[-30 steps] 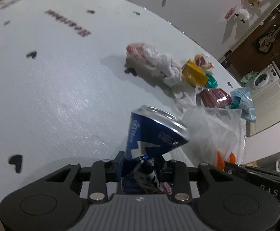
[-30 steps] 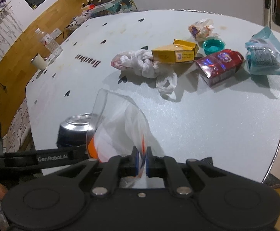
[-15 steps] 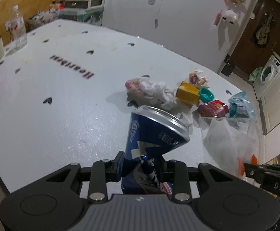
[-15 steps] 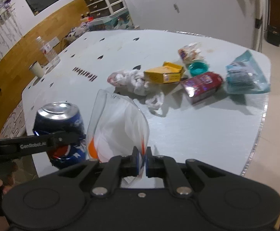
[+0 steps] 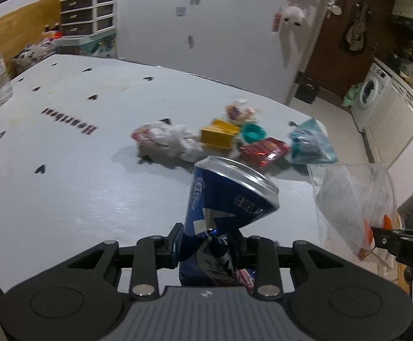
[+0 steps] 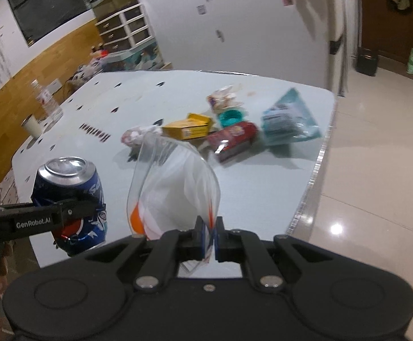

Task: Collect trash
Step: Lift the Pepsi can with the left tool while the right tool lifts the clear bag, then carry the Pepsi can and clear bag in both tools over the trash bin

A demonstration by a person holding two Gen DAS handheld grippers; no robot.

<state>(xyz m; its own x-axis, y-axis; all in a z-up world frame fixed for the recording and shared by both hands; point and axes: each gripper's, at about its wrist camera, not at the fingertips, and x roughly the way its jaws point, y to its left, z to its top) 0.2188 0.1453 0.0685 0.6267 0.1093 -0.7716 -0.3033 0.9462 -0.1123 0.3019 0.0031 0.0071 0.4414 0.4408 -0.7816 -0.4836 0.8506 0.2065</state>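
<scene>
Two hand-held grippers are higher above the counter (image 5: 64,199) than before: the left hand-held gripper (image 5: 206,244) stays clamped on a dented blue soda can (image 5: 223,207), the right hand-held gripper (image 6: 209,241) on a clear zip bag (image 6: 175,187) beside it, remaining trash farther ahead.

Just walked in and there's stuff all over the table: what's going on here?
A person is clearing trash with two handheld grippers. The left gripper is clamped on a crushed blue soda can; the right gripper pinches a clear plastic bag. Wrappers, a yellow box and a teal pouch lie on the table.
</scene>
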